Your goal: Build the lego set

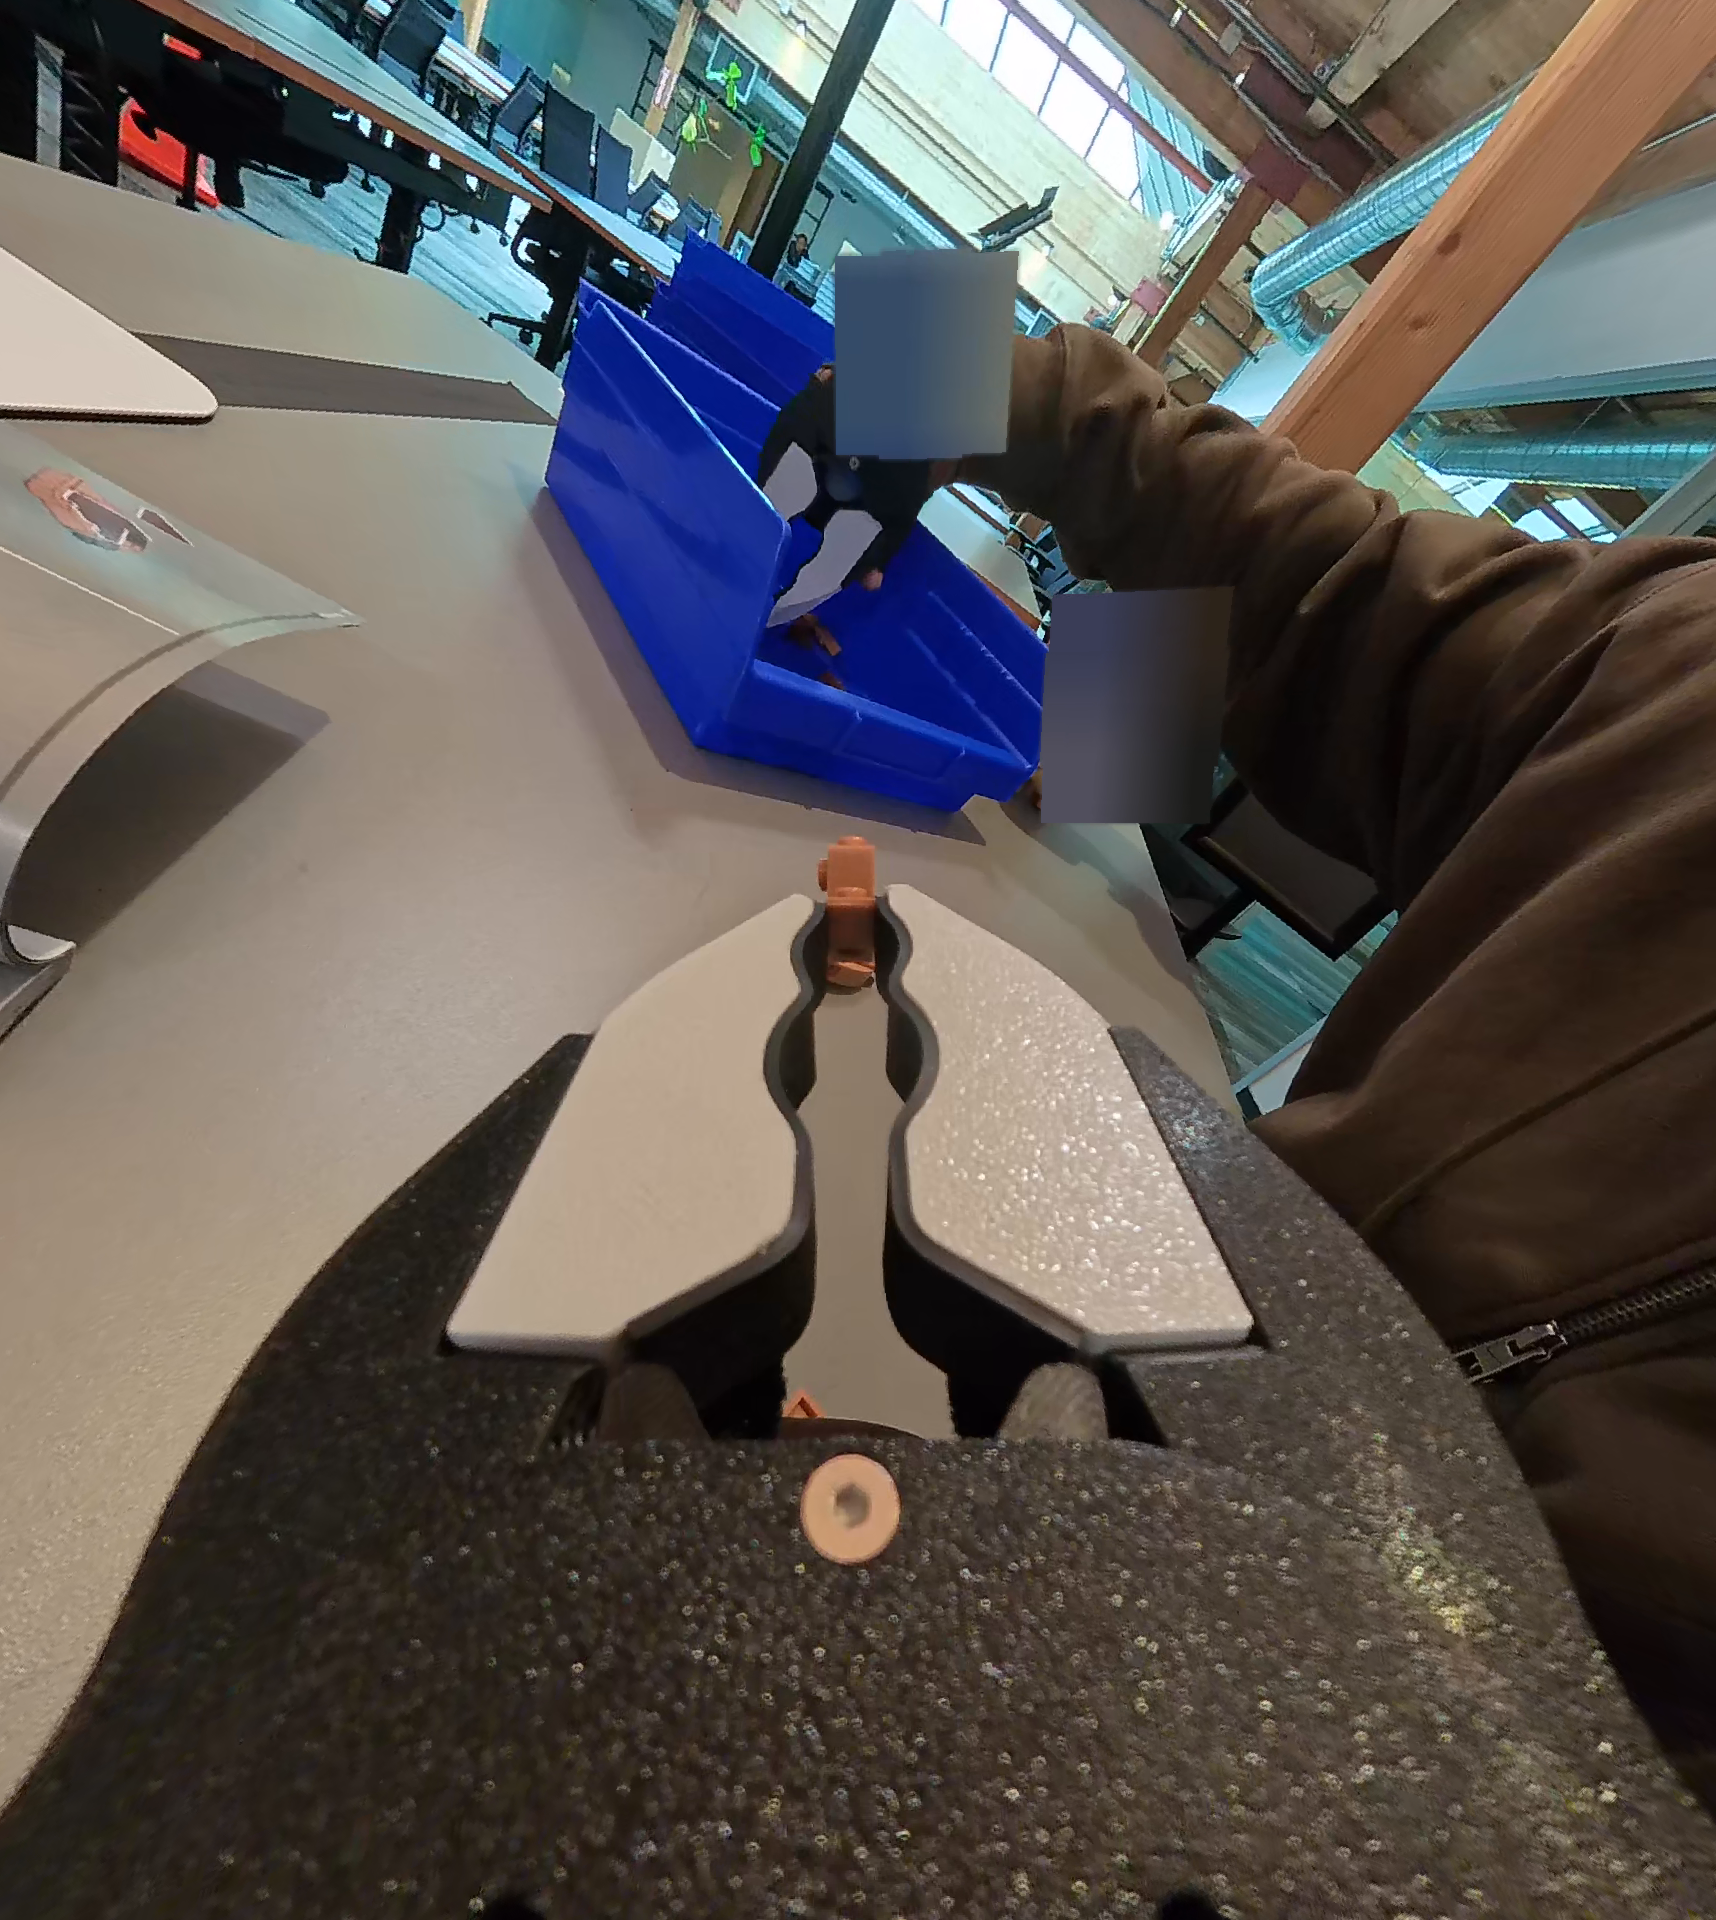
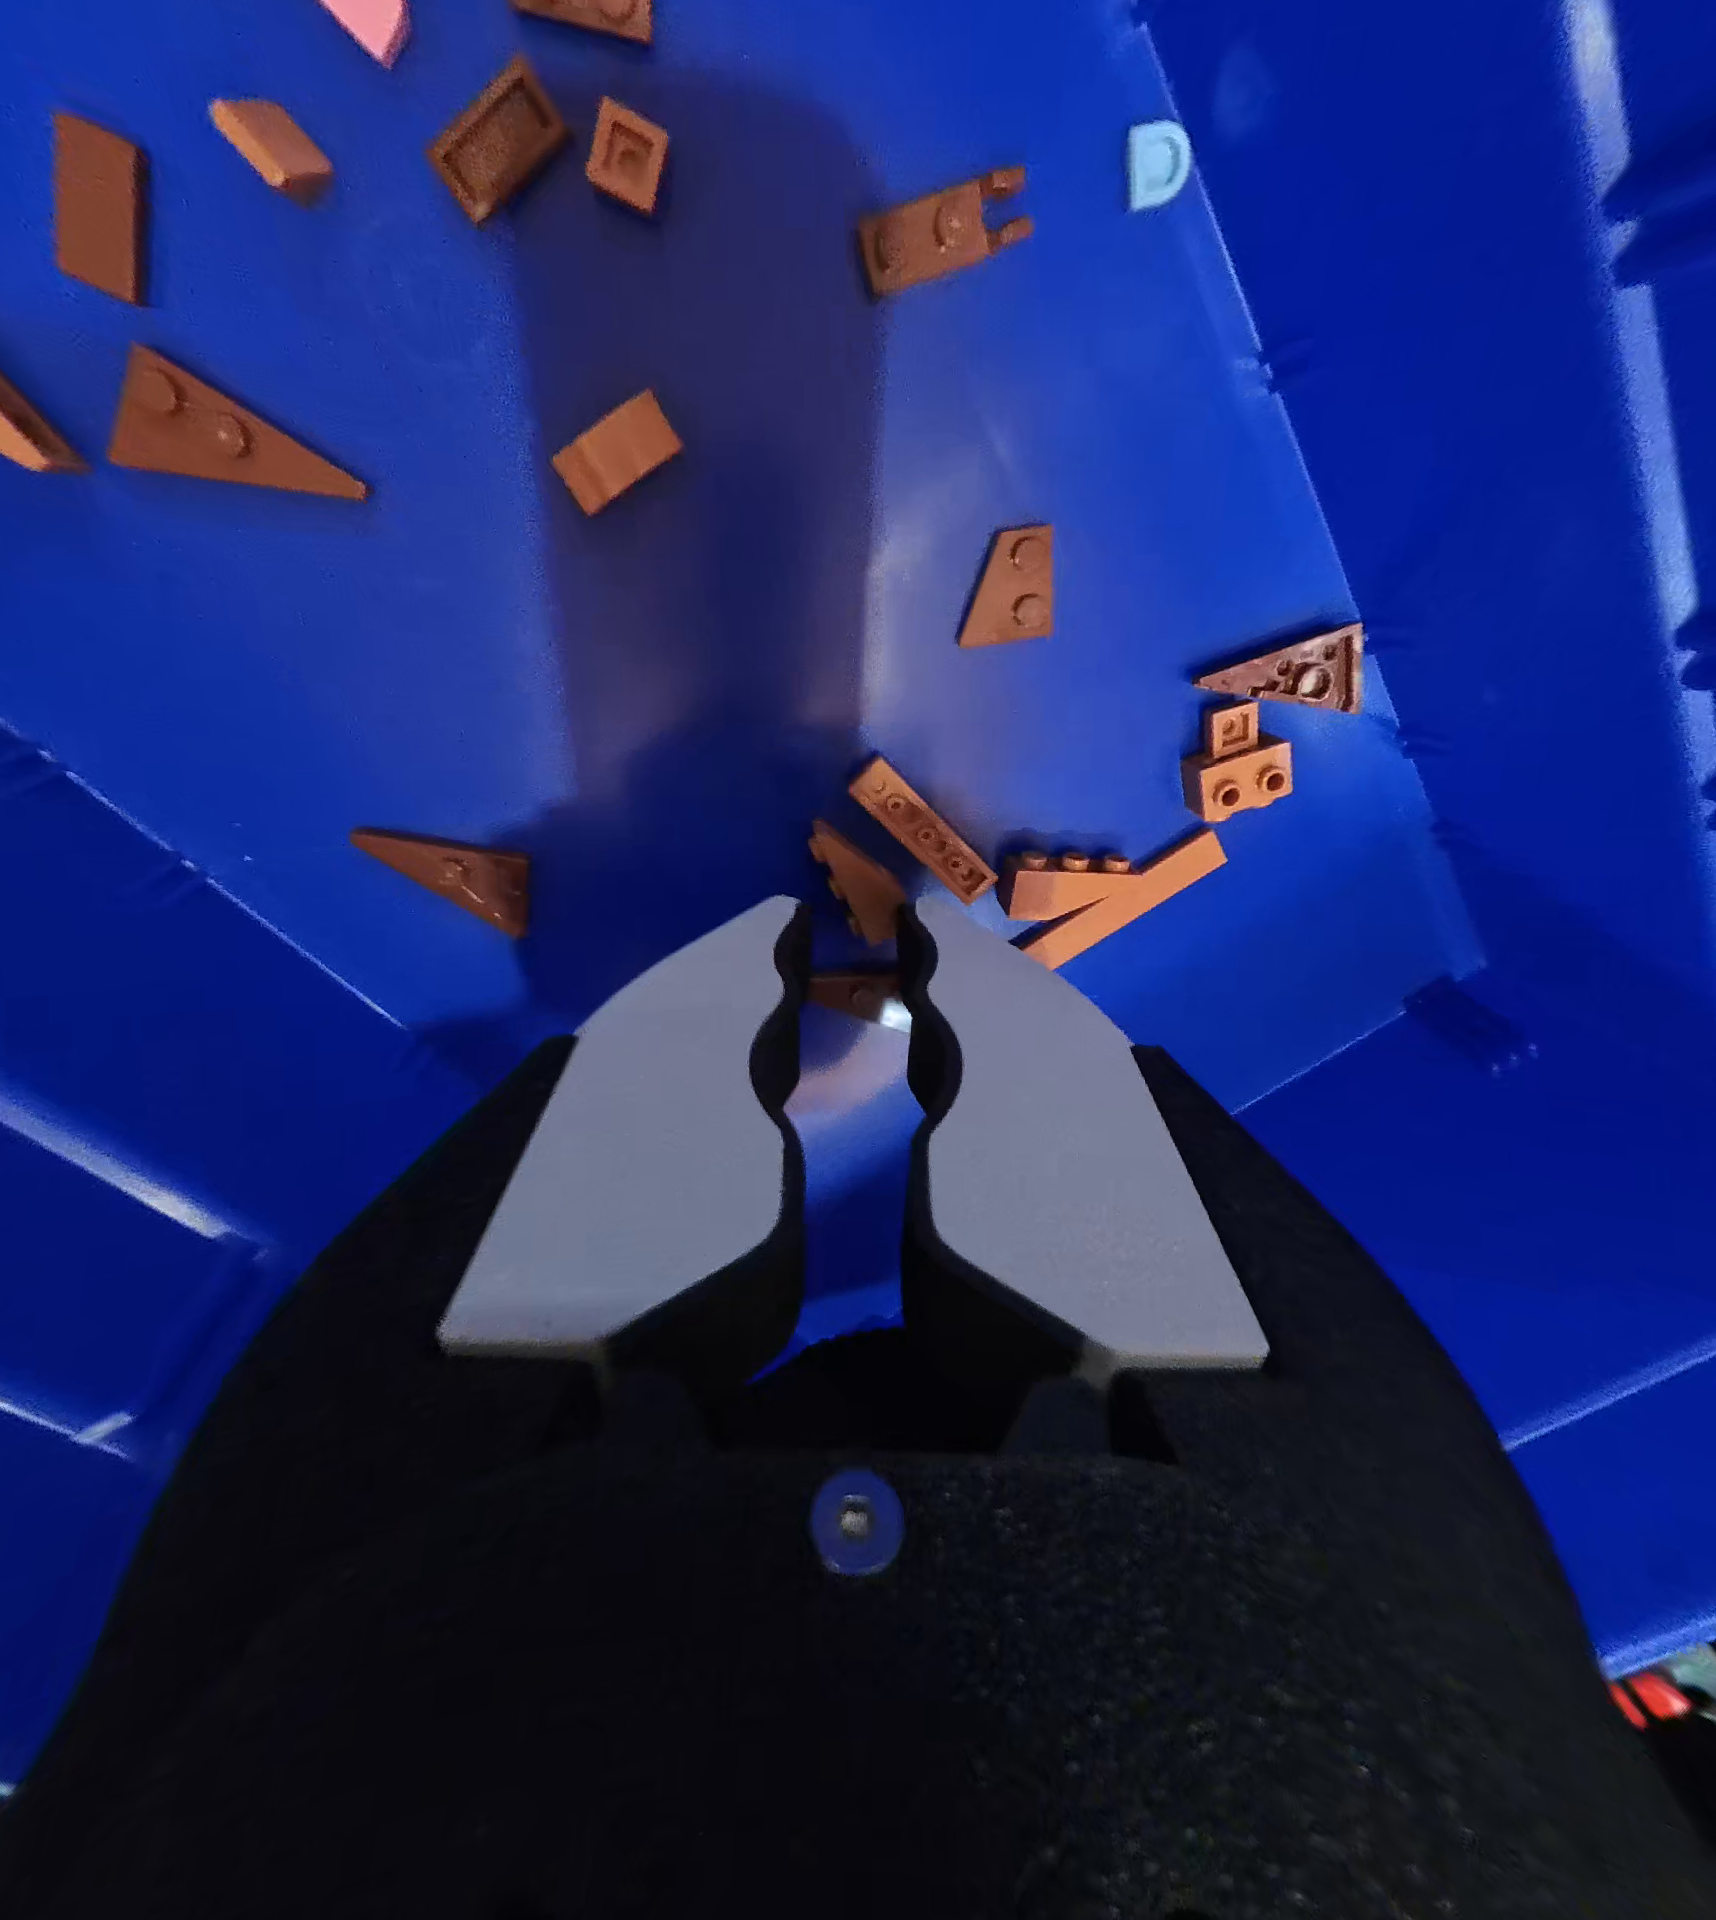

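Note:
My left gripper (image 1: 849,909) is shut on a small brown lego assembly (image 1: 849,883) and holds it just above the grey table (image 1: 418,831). My right gripper (image 2: 856,914) is down inside the blue bin (image 2: 1456,520), its jaws nearly closed on a small brown plate (image 2: 859,894) that stands tilted between the tips. Another brown piece (image 2: 849,992) lies under the jaws. Several loose brown wedges, plates and tiles lie around on the bin floor, such as a studded strip (image 2: 921,826). The right gripper also shows in the left wrist view (image 1: 833,540), reaching into the blue bin (image 1: 656,520).
An open instruction booklet (image 1: 54,665) lies at the left on the table, with a white sheet (image 1: 23,322) behind it. A person's brown sleeve (image 1: 1456,727) fills the right side. A light blue piece (image 2: 1157,164) and a pink piece (image 2: 378,23) lie at the bin's far end. Some 40 cm of space lies between my two pairs of fingers. My right gripper's tips are some 11 cm from the light blue piece (image 2: 1157,164).

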Demonstrator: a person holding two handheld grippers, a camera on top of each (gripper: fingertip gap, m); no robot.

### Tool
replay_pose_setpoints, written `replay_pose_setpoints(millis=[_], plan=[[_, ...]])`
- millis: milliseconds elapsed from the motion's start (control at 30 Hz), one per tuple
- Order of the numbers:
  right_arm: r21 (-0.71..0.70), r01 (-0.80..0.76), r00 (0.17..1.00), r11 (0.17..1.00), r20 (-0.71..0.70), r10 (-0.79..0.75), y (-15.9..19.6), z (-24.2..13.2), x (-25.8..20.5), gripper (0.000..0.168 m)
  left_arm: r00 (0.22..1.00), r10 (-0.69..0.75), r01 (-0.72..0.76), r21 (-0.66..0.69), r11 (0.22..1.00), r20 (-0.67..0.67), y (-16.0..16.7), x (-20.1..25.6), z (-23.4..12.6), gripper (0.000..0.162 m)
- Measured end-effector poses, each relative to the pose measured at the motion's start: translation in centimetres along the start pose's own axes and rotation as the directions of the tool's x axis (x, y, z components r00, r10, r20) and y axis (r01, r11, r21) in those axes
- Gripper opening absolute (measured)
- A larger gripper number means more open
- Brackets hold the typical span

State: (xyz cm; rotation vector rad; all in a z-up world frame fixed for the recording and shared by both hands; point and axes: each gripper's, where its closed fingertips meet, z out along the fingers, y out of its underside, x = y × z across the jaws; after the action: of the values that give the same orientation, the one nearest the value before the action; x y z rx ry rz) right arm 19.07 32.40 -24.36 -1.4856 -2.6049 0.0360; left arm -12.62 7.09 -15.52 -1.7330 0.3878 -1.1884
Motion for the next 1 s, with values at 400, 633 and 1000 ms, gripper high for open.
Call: replay_pose_setpoints(millis=[400, 633, 1000], plan=[[0.030, -0.027, 0.999, 0.999, 0.041, 0.026, -0.3, 0.6, 0.0, 0.017, 1.000, -0.003, 0.003, 0.003, 1.000, 0.004, -0.1, -0.1, -0.1, 0.008], [0.030, -0.044, 0.998, 0.999, 0.044, 0.043, -0.2, 0.6, -0.1, 0.014, 1.000, -0.002, 0.002, 0.000, 1.000, 0.004, 0.0, -0.2, 0.0, 0.008], [-0.020, -0.154, 0.982, 0.988, -0.112, 0.150, -1.3, -3.1, 0.6, 0.008, 0.999, 0.050, -0.049, -0.026, 0.998, 0.019, 0.4, 0.3, 0.6, 0.008]])
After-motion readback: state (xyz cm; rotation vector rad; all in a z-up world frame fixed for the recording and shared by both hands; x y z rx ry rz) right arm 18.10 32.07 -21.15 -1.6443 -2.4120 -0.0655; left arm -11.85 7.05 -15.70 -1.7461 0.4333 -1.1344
